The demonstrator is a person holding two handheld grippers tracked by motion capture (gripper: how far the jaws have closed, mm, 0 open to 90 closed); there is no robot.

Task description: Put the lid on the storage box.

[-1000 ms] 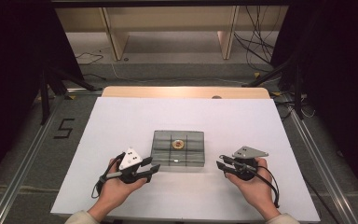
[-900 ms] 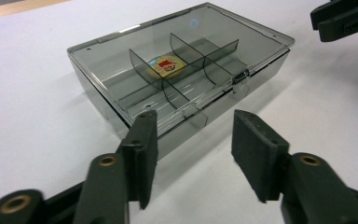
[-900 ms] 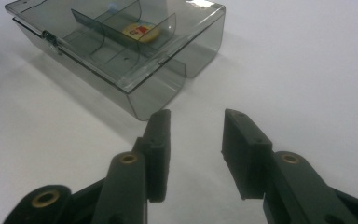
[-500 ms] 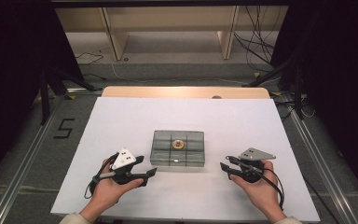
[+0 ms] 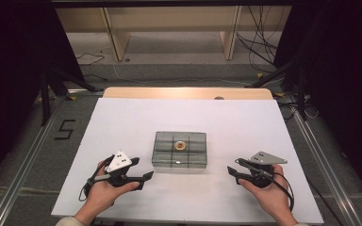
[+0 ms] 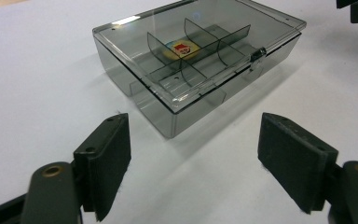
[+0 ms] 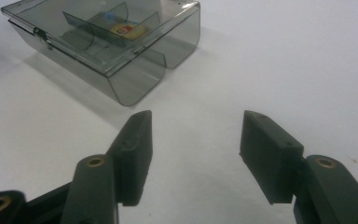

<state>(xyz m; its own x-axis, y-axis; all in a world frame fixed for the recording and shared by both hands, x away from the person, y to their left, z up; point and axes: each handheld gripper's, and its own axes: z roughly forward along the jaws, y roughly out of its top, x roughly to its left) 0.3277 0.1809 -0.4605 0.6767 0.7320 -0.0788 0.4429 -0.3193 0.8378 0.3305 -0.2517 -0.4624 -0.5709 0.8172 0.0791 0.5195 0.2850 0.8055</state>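
Closed smoky compartment box (image 5: 179,149) (round sticker inside) between left claw (image 5: 145,177) and right claw (image 5: 231,172), both wide, empty.

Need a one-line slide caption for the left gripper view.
Open left gripper faces the closed smoky compartment box holding a small round item.

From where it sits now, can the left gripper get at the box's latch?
Probably yes. The left gripper is open, with bare table between it and the box. The latch sits on the box's near side, lid shut, nothing in front of it.
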